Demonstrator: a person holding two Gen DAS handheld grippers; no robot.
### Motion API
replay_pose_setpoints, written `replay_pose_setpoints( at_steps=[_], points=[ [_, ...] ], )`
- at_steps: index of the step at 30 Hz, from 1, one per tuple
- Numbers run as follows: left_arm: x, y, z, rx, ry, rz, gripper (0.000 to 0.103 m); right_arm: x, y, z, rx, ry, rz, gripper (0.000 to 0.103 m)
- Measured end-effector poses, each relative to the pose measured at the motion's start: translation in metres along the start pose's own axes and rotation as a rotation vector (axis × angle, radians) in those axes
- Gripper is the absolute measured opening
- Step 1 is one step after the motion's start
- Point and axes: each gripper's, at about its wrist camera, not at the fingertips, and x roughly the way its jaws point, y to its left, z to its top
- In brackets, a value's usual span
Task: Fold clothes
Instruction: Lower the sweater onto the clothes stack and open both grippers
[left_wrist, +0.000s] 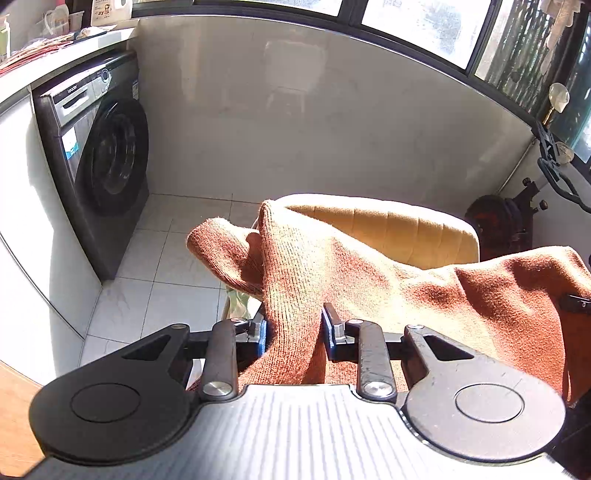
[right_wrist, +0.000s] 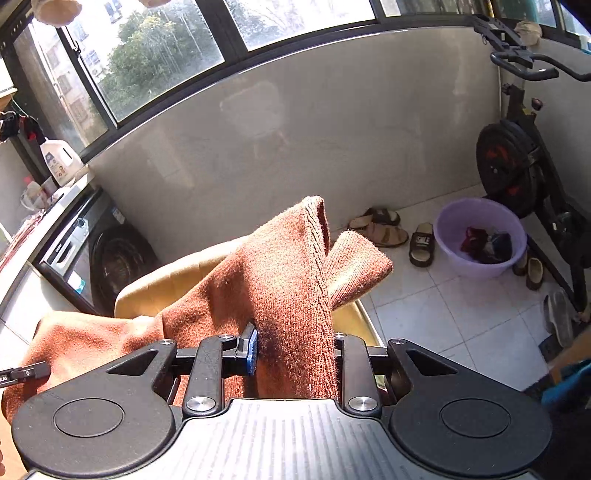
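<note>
The rust-orange knitted garment hung stretched between left gripper and right gripper, each clamped narrowly on it, above a mustard upholstered chair.

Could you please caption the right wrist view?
Right gripper clamps a rust knit garment above a tan chair.

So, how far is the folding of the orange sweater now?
Done: nothing looks folded yet. In hand: the left gripper and the right gripper each pinch bunched knit of the sweater, which hangs between them in front of the chair. Left: every fold.
</note>
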Motion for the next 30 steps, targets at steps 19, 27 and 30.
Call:
replay_pose_setpoints(
  at_steps=[19, 27, 30],
  points=[
    [-0.053, 0.045, -0.020, 0.103, -0.033, -0.075, 0.077, -0.009, -0.092, -0.053, 0.258, 0.009, -0.009, 0.062],
    [-0.066, 0.032, -0.091, 0.305, 0.002, -0.130, 0.079, -0.079, -0.144, -0.133, 0.527, -0.028, -0.017, 0.062],
    [-0.052, 0.016, -0.107, 0.429, -0.003, -0.044, 0.073, -0.085, -0.148, -0.155, 0.585, -0.016, -0.030, 0.062]
  ],
)
